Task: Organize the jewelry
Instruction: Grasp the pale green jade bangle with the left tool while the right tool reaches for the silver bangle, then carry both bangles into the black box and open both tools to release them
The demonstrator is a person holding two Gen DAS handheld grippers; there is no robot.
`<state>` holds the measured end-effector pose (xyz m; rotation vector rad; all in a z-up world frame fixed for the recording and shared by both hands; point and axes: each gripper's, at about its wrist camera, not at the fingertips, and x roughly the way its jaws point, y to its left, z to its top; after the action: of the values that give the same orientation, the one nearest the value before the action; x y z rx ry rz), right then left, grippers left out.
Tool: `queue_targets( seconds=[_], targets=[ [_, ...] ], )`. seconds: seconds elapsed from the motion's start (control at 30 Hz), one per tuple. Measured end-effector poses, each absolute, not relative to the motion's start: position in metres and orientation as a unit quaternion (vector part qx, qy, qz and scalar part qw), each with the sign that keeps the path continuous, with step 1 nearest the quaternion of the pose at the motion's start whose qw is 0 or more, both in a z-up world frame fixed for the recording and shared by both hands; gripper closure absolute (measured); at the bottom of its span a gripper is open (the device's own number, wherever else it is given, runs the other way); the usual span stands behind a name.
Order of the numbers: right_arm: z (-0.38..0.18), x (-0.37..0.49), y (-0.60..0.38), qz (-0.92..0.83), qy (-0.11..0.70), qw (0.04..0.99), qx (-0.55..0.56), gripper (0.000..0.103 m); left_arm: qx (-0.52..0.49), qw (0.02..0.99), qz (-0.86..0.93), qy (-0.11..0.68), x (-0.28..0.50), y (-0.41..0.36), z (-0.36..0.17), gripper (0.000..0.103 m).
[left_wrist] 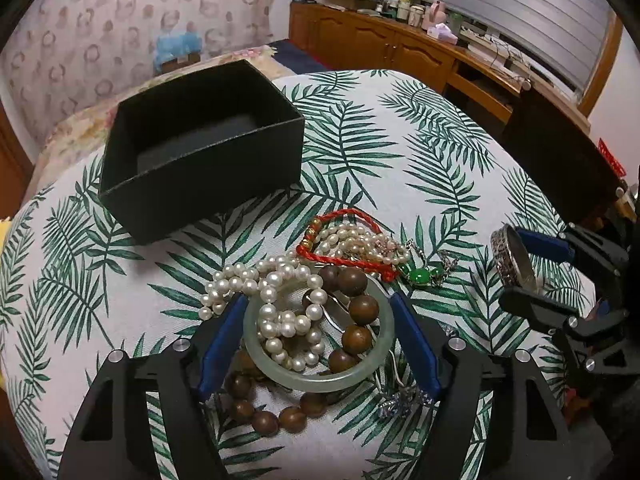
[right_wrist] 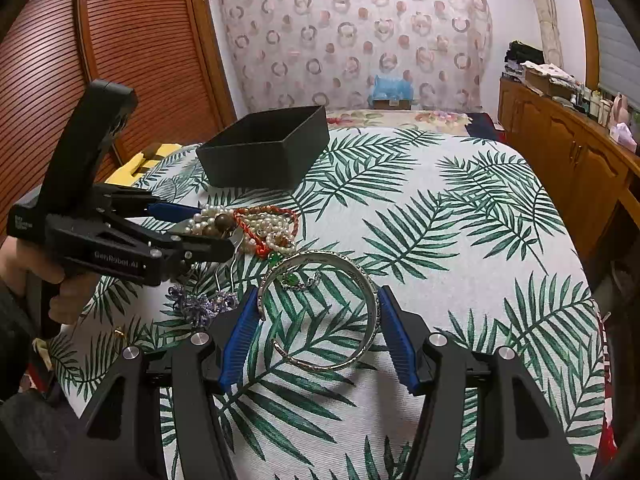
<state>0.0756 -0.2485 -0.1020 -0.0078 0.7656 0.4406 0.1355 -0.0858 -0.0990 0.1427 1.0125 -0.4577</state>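
Note:
My left gripper [left_wrist: 318,304] is shut on a pale green jade bangle [left_wrist: 320,382], its blue pads touching both sides of the ring, over a pile of pearl strands [left_wrist: 276,300] and brown wooden beads [left_wrist: 356,308]. A red cord bracelet [left_wrist: 340,240] and a green pendant [left_wrist: 420,276] lie beyond. My right gripper [right_wrist: 318,300] is shut on a silver engraved bangle [right_wrist: 340,362], which also shows in the left wrist view [left_wrist: 516,260]. An open black box [left_wrist: 200,152] stands empty at the far left, also visible in the right wrist view [right_wrist: 264,148].
The jewelry lies on a palm-leaf tablecloth [right_wrist: 460,240]. A purple-silver trinket [right_wrist: 200,304] lies left of the right gripper. A yellow object [right_wrist: 136,164] sits at the table's left edge. Wooden cabinets [left_wrist: 400,44] line the right wall; a bed lies behind.

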Motion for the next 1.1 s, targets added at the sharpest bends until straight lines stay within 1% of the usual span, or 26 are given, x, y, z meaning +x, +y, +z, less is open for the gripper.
queue_targets(
  seconds=[0.17, 0.3, 0.77, 1.1],
  targets=[
    [-0.102, 0.074, -0.246, 0.215, 0.37, 0.904, -0.007, 0.041, 0.072, 0.854, -0.215, 0.468, 0.132, -0.085, -0.097, 0.034],
    [-0.097, 0.076, -0.244, 0.215, 0.365, 0.906, -0.009, 0.041, 0.073, 0.87, -0.206, 0.441, 0.124, -0.081, -0.087, 0.034],
    [-0.08, 0.109, -0.227, 0.222, 0.357, 0.907, -0.037, 0.041, 0.024, 0.904, -0.206, 0.375, 0.127, -0.054, -0.052, 0.034],
    [-0.063, 0.148, -0.211, 0.241, 0.347, 0.905, -0.049, 0.041, 0.014, 0.914, -0.192, 0.356, 0.168, -0.04, -0.031, 0.034]
  ],
)
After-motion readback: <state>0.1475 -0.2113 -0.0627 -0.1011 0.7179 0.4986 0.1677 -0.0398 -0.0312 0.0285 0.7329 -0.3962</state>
